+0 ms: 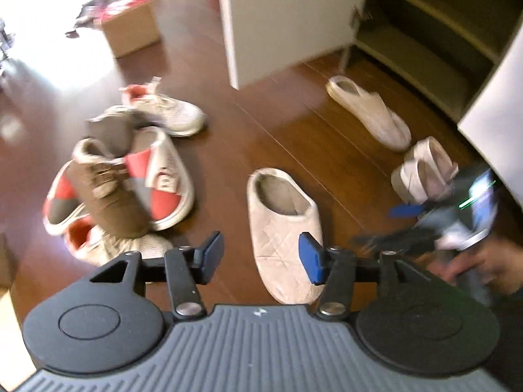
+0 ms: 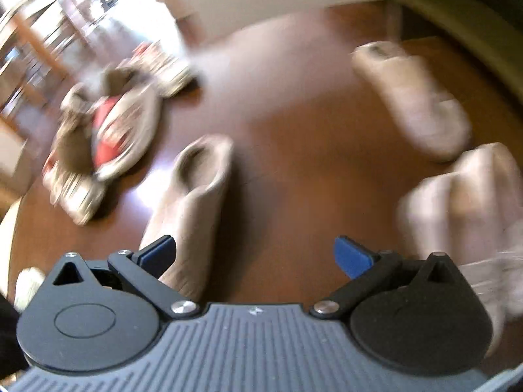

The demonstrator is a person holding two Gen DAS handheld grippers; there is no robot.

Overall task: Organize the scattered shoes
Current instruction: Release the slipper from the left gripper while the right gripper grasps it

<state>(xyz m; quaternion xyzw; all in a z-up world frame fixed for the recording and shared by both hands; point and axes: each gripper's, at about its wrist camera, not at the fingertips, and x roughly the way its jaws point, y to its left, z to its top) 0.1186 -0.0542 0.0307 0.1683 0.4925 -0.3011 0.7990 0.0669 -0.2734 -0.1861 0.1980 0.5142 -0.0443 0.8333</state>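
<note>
The left gripper (image 1: 261, 258) hangs with its jaws apart and empty above the wooden floor (image 1: 261, 124), and the quilted beige slipper (image 1: 282, 228) lies just beyond and partly under its right finger. The slipper's long axis runs roughly along the gripper's pointing line, toe toward the camera, heel opening away toward the open shoe cabinet (image 1: 425, 39). The right gripper (image 2: 255, 258) is also spread wide, holding nothing, with the same slipper off its left finger, so the left looks better placed. A second beige slipper (image 1: 369, 111) lies nearer the cabinet, angled across the floor.
</note>
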